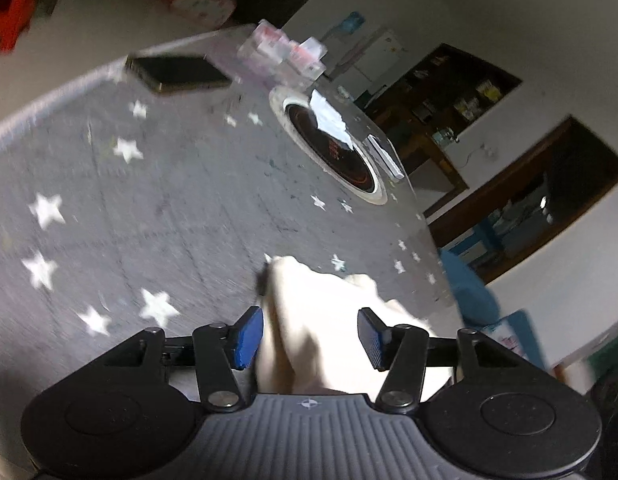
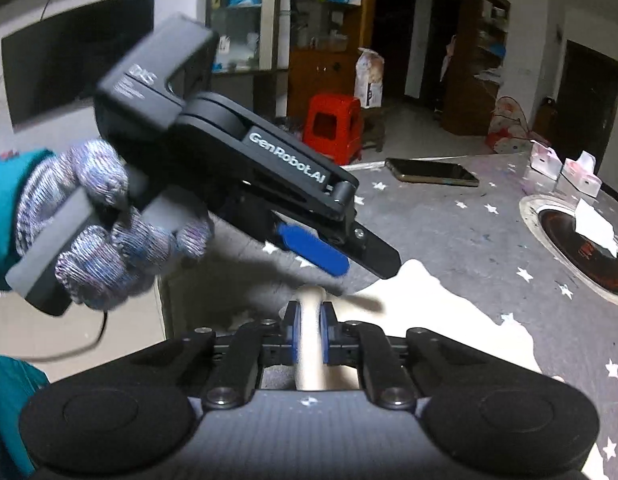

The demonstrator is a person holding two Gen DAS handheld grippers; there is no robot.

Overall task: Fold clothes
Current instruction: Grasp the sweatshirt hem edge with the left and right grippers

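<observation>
A cream-white garment (image 1: 317, 320) lies on the grey star-patterned table cover (image 1: 149, 208). My left gripper (image 1: 311, 336) is open, its blue pads either side of a raised fold of the cloth without touching it. In the right wrist view my right gripper (image 2: 309, 330) is shut on a bunched strip of the same garment (image 2: 441, 320), which spreads to the right over the table. The left gripper (image 2: 345, 258), held by a gloved hand (image 2: 101, 224), hovers open just above and ahead of the right one.
A black phone (image 1: 177, 74) lies at the table's far edge. A round black inset cooker (image 1: 333, 148) with a white tissue on it sits in the table. Small pink-white boxes (image 2: 565, 168) stand beyond. A red stool (image 2: 335, 126) stands on the floor.
</observation>
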